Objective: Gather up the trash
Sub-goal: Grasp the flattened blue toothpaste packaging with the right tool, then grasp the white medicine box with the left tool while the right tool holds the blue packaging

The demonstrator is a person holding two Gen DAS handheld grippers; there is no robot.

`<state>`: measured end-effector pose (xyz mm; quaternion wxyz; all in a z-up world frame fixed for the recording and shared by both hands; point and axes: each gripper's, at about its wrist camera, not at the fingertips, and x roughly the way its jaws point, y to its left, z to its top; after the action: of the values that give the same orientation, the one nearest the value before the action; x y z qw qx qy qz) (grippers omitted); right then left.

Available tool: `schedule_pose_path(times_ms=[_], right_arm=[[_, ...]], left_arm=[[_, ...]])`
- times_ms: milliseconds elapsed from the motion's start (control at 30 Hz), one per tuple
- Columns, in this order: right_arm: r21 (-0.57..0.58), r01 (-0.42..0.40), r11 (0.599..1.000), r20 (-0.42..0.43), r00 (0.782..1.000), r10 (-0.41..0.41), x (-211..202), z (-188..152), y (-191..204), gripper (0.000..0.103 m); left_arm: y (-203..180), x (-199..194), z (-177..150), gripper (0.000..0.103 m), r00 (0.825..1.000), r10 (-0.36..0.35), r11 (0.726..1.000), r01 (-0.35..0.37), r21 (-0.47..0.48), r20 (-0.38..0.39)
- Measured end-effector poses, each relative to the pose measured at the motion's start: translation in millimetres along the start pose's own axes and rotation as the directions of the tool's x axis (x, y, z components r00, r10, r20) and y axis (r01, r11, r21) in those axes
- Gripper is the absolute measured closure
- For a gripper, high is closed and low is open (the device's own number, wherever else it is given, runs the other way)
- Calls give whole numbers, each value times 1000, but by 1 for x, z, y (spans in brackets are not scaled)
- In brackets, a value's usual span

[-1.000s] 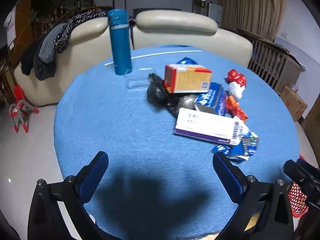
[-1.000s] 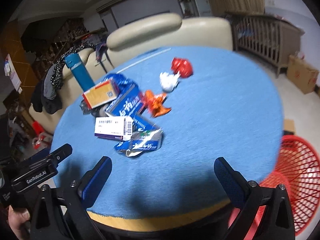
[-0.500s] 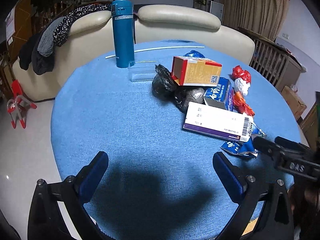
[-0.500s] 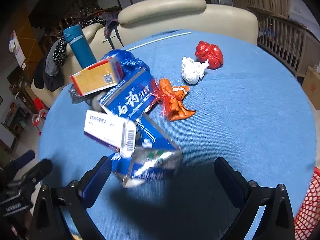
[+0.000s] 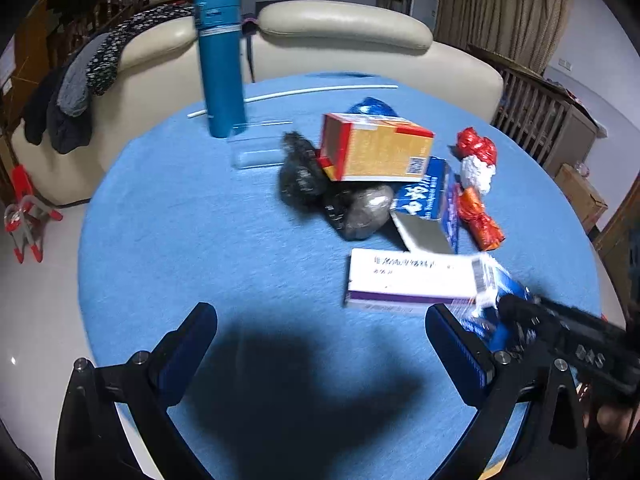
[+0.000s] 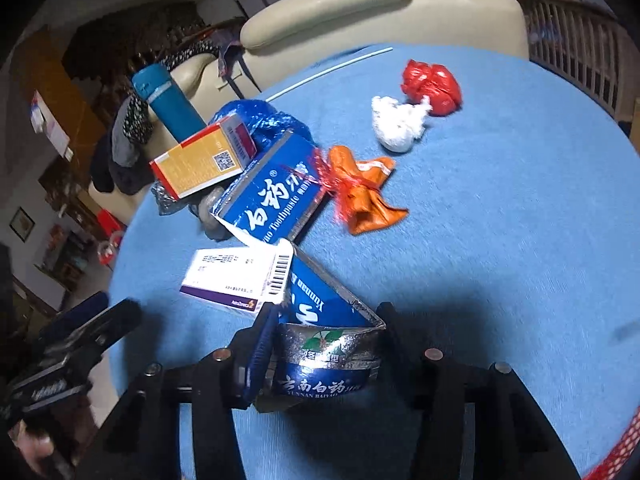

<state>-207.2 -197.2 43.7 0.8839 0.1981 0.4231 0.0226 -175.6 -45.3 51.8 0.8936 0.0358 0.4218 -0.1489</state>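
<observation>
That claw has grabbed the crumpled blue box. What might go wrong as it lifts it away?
The right gripper is shut on the crushed toothpaste box, whose far end lies under the white medicine box. Lifting could drag or flip that box. The crushed carton may also slip from the fingers before it reaches the red basket at the table's edge.

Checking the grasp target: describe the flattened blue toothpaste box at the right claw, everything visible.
The flattened box is a crushed blue carton with a silvery foil-like inside, a green leaf mark and white print reading Yunnan Baiyao. It lies on the blue table, open end toward the camera. The right claw has closed around its near end, both fingers against its sides. Its far end runs under the white box. The left view shows only a blurred blue corner.
</observation>
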Motion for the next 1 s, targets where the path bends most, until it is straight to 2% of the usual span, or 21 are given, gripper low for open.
schedule_pose_path(times_ms=[133,233,300,433,567,667,767,833,900,967,1000], right_arm=[[57,-19,998,23,1000,18,-17,-9,-19,50],[103,-28,994,42,999,23,-26,-11,-35,50],[122,-30,992,50,998,24,-30,-14,-42,50],[139,-46,989,61,997,38,-33,-17,-47,50],[135,-60,989,59,997,52,-34,-17,-50,50],[133,-65,989,60,997,57,-33,-18,-50,50],[136,-68,988,61,996,61,-33,-18,-51,50],[136,-69,988,60,996,61,-33,-18,-51,50],[134,-69,989,58,996,62,-33,-18,-51,50],[135,-72,988,56,996,65,-33,-18,-52,50],[136,-74,988,56,996,67,-33,-18,-52,50]], left_arm=[[-11,16,12,0,999,-28,997,29,67,-23],[-20,31,21,0,996,-46,987,57,149,-79],[-23,37,26,0,993,-47,988,62,139,-109],[-39,41,30,0,984,-115,983,132,130,-134],[-39,54,33,0,984,-93,985,114,133,-152],[-44,59,43,0,978,-130,969,160,189,-160],[-60,70,48,0,967,-149,923,211,322,-208],[-65,80,49,0,955,-157,895,245,373,-251],[-64,90,49,0,929,-195,873,311,375,-315],[-55,92,51,0,902,-230,874,356,331,-365],[-52,91,49,0,895,-232,875,363,320,-380]])
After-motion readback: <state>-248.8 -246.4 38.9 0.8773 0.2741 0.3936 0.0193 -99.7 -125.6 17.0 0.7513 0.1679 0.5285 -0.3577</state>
